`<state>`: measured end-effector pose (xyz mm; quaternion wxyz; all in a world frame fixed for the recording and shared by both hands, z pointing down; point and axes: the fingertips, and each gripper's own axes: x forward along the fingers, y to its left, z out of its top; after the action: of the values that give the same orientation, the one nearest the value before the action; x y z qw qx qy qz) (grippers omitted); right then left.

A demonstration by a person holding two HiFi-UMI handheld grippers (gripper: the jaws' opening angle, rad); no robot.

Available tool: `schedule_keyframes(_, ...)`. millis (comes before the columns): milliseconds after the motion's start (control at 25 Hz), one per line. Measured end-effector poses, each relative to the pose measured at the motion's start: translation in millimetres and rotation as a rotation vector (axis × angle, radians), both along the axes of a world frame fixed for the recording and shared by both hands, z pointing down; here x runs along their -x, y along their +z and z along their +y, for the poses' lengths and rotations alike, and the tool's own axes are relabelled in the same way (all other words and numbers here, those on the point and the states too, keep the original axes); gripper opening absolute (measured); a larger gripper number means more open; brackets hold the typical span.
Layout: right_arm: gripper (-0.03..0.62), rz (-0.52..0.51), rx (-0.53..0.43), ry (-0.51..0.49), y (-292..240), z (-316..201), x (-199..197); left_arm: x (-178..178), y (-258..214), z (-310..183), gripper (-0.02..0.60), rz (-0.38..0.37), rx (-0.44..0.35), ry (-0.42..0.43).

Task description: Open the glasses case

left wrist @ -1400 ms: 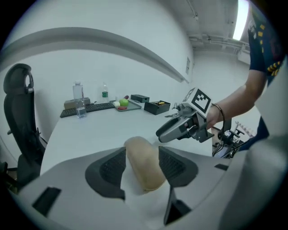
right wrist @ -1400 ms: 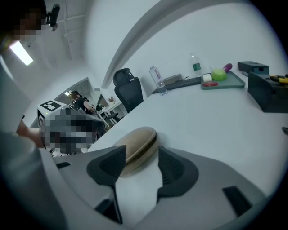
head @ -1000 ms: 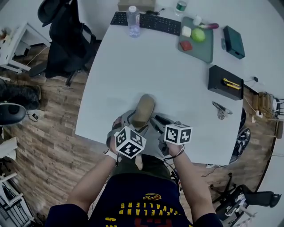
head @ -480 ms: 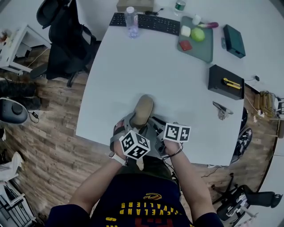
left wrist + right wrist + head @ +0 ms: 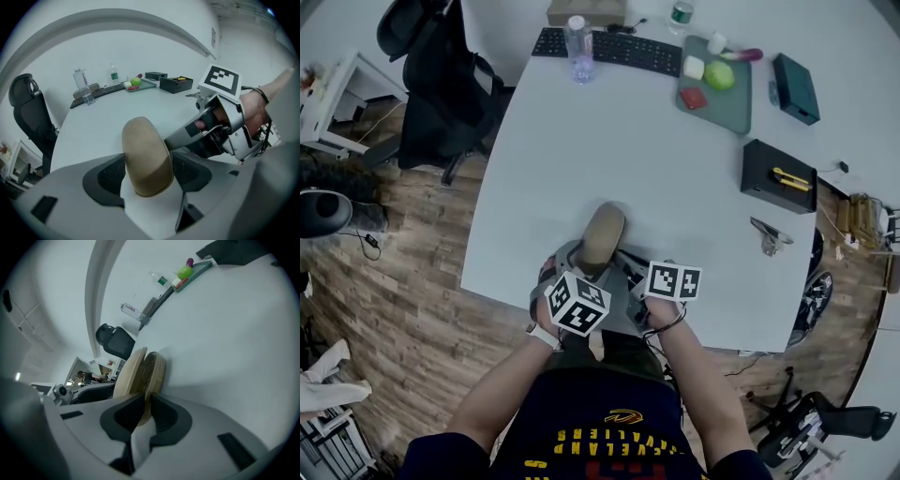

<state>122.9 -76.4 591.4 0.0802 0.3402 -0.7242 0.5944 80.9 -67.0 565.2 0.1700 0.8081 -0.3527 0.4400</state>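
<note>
So the glasses case (image 5: 602, 234), at the near edge of the surface (image 5: 675, 169), is clamped by the left tongs (image 5: 149, 172) and its rim's just been pinched by the closing right tongs (image 5: 146, 416), so peeling the lid up is probably what's needed next.

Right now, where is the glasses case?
The glasses case lies at the table's near edge in the head view, clamped in the left gripper; the right gripper's jaws have just been closing on its rim.

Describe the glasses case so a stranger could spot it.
Find the big white table, then its near edge, in front of the person. The glasses case is there: the only tan, rounded oval, far from the black box and keyboard.
</note>
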Motion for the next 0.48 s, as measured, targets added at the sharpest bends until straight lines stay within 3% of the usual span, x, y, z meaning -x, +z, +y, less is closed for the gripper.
schedule_keyframes(480, 0.054, 0.025, 0.0, -0.027, 0, -1, 1, 12, -15, -5, 0.327, 0.052, -0.011, -0.022)
